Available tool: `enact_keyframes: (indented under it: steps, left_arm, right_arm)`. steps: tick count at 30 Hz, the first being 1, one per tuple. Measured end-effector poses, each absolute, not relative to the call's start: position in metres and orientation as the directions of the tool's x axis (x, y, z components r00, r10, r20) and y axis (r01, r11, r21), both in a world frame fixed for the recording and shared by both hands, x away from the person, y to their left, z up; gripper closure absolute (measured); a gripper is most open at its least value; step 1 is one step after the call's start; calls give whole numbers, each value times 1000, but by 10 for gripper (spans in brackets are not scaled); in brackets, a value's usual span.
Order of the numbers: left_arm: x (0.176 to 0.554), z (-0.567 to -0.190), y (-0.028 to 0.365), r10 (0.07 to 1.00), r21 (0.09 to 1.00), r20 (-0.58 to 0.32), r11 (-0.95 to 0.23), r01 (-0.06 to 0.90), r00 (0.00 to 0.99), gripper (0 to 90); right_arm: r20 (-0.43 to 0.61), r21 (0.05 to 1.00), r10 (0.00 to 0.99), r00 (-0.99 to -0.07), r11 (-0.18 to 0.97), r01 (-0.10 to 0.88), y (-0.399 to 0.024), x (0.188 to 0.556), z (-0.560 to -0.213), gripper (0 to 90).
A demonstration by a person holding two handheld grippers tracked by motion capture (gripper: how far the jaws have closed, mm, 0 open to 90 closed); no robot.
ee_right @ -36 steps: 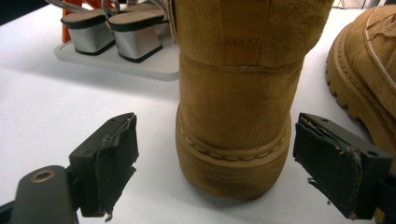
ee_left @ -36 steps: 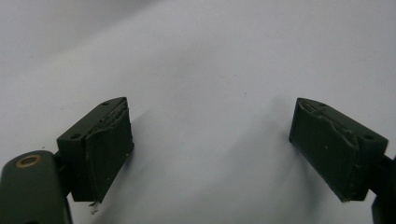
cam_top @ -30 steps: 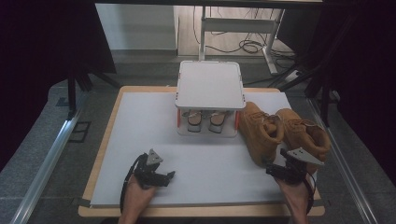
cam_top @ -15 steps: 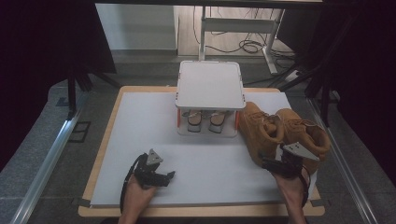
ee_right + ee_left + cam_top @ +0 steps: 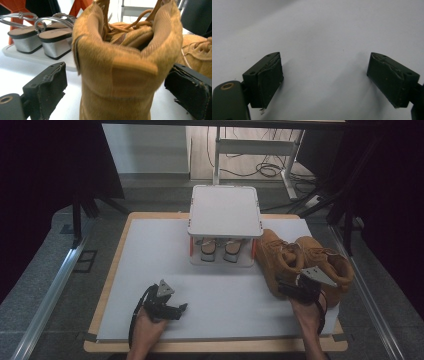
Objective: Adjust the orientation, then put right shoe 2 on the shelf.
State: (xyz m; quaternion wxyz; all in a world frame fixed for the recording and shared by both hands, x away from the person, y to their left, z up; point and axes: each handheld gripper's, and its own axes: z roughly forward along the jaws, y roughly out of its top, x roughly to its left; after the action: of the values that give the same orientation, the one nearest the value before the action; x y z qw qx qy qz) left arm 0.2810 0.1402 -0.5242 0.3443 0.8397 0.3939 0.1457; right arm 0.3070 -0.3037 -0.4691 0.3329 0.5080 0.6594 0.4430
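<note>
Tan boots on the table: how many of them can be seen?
2. One boot stands just right of the small white rack, in front of the right claw. The other boot lies beside it, nearer the table's right edge. None appears hidden.

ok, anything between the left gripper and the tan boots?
No. In the high view, only bare white table top runs from the left gripper to the nearer tan boot. The shoe rack sits farther back.

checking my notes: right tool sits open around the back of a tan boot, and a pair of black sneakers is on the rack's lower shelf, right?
Not quite: the pair on the rack's lower shelf is silver block-heeled sandals, as the right gripper view shows. The rest holds: the right tool sits open around the back of a tan boot.
</note>
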Motion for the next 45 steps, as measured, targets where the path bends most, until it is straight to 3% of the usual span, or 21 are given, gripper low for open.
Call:
enact_keyframes:
  steps: [24,30,45]
  left_arm:
    - [281,-524,140,762,693,-26,-453,561,647,130]
    - [281,-524,140,762,693,-26,-453,561,647,130]
    - [281,-524,140,762,693,-26,-453,561,647,130]
  right_arm:
    - [-46,926,973,-226,127,357,-295,336,-466,4]
    - [-63,941,980,-190,121,315,-293,336,-470,72]
    - [-91,949,977,-191,144,281,-295,328,-471,413]
